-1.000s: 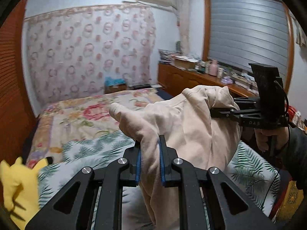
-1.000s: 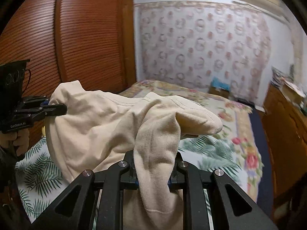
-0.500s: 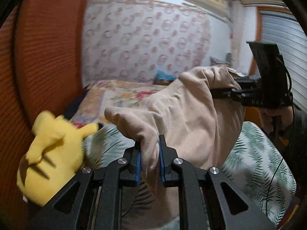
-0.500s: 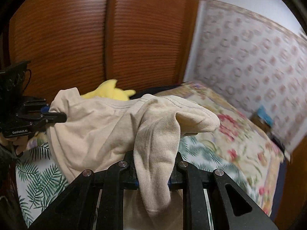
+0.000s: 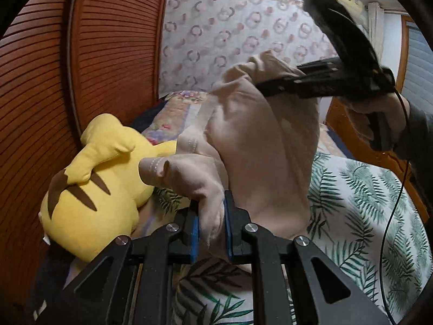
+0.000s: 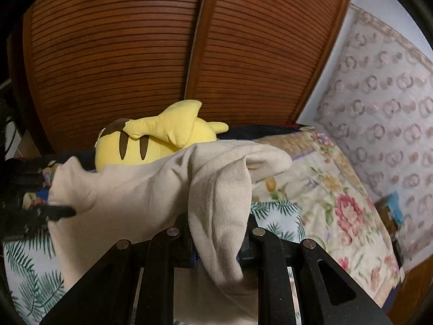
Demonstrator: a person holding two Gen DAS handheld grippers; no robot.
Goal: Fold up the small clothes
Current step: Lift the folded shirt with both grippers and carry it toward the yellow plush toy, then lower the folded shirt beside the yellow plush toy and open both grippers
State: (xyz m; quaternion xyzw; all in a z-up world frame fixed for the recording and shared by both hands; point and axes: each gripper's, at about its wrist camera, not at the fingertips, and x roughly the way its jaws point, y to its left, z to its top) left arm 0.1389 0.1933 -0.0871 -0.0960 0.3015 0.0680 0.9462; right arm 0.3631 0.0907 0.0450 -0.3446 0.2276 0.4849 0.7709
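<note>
A small beige garment [image 5: 265,135] hangs stretched between both grippers above the bed. In the left wrist view my left gripper [image 5: 211,227] is shut on one bunched edge of it, the cloth pinched between the blue pads [image 5: 194,230]. My right gripper [image 5: 259,85], held by a hand [image 5: 379,113], clamps the far upper edge. In the right wrist view the right gripper [image 6: 216,243] is shut on a ribbed fold of the garment [image 6: 135,189], which drapes over the fingers. The left gripper [image 6: 62,212] grips the far left corner there.
A yellow plush toy [image 5: 102,184] [image 6: 157,138] lies on the bed against the slatted wooden wardrobe doors [image 6: 121,54]. A leaf-print sheet [image 5: 365,203] covers the near bed, a floral quilt [image 6: 324,189] the far part. A black cable [image 5: 389,216] hangs from the right gripper.
Both grippers have swung left toward the wardrobe, carrying the garment. The plush toy is now close beside the left gripper, and the garment hangs lower over the sheet. Both grips are unchanged.
</note>
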